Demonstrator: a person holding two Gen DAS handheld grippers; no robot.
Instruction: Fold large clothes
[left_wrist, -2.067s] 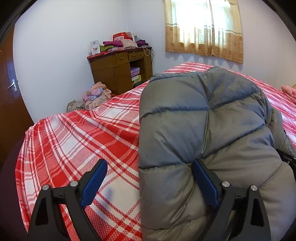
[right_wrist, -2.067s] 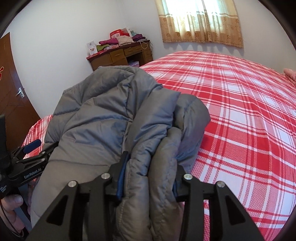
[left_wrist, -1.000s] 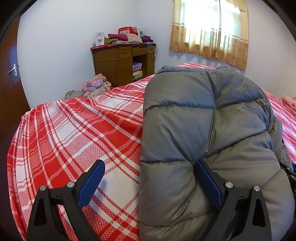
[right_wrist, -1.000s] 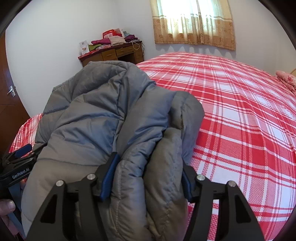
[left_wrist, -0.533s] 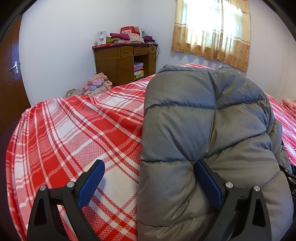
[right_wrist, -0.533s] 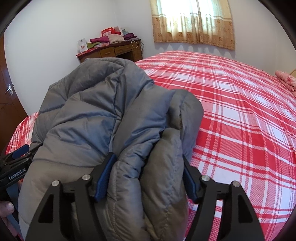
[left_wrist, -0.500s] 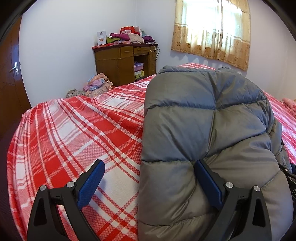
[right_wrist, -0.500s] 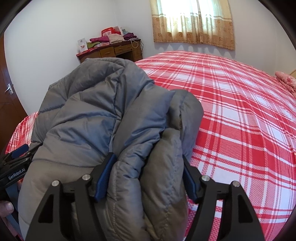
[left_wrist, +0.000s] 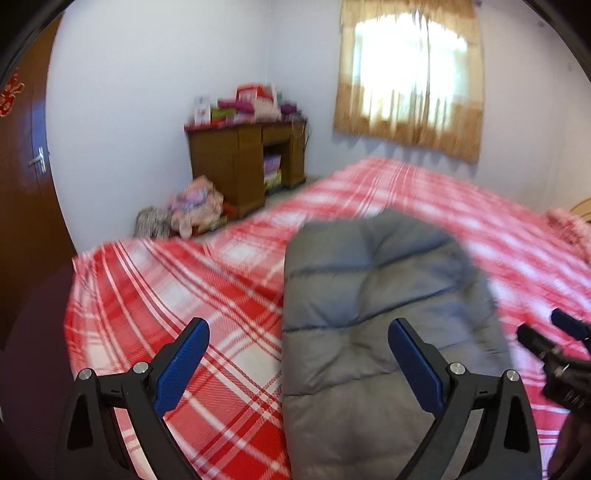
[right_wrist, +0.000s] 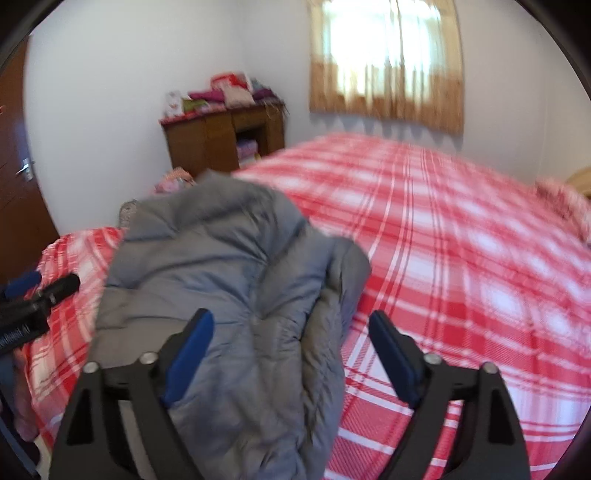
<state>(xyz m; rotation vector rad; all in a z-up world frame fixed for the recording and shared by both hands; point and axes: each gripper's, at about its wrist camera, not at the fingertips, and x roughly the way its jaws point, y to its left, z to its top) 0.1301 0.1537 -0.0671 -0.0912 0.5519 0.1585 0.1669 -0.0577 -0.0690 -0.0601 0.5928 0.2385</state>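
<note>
My left gripper (left_wrist: 298, 352) has its fingers (left_wrist: 181, 363) spread wide and holds nothing. In the left wrist view the grey jacket (left_wrist: 373, 332) lies low in the frame, from the centre toward the lower right; its left edge falls between the two blue pads, and the right pad sits over the padding, though I cannot tell whether it touches. My right gripper (right_wrist: 291, 356) is likewise wide open and grips nothing. In its own view the jacket fills the lower left and centre: the left pad is over the fabric, and the right finger (right_wrist: 395, 360) is clear of it, over the bed (right_wrist: 461, 266).

I count one jacket, two grippers and one bed. The jacket is a puffy quilted grey one, stitched into fat panels, folded into a thick bundle lying on the red and white checked bed cover near the bed's lower left corner. A darker, fuzzy-looking edge shows along its right side in the right wrist view.

Farther out, one brown wooden cabinet (left_wrist: 236, 173) stands in the upper middle against the white wall, with folded clothes (left_wrist: 251, 105) stacked on top and a heap of laundry (left_wrist: 192, 208) on the floor beside it. One curtained window (left_wrist: 410, 77) is at upper right, a dark door (left_wrist: 26, 184) at far left. Both views are blurred.
</note>
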